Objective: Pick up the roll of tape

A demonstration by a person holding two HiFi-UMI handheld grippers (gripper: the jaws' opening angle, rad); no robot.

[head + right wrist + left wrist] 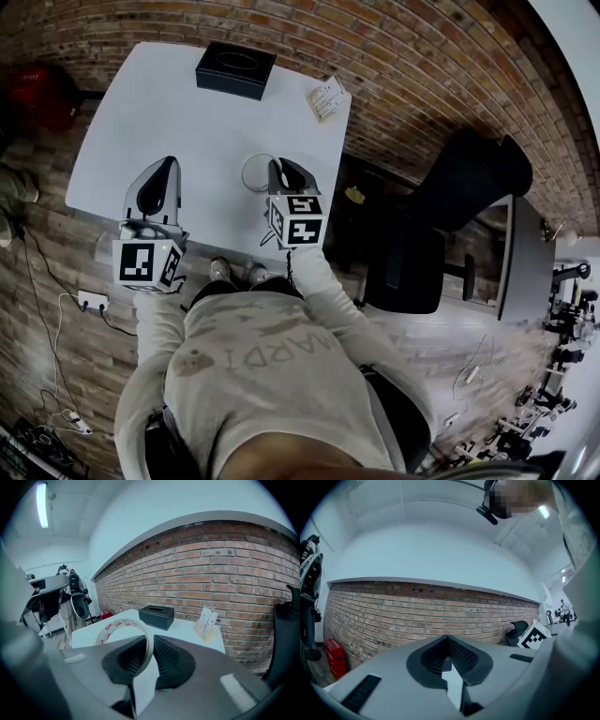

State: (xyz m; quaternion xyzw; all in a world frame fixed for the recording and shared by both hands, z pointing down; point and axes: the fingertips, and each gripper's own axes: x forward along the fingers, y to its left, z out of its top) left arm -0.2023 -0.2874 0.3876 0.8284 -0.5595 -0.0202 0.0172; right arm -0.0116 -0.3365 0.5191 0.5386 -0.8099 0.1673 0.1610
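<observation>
The right gripper point(151, 640) is clamped on the roll of tape point(123, 629). The thin wall of the ring sits between its two jaws. The tape is held over the near part of the white tabletop point(187, 112). The left gripper point(448, 641) has its jaws together with nothing in them. It is off to the left side, near the tabletop's near edge. A black box point(235, 68) sits at the far edge. A little card stand point(327, 97) is by the far right corner.
</observation>
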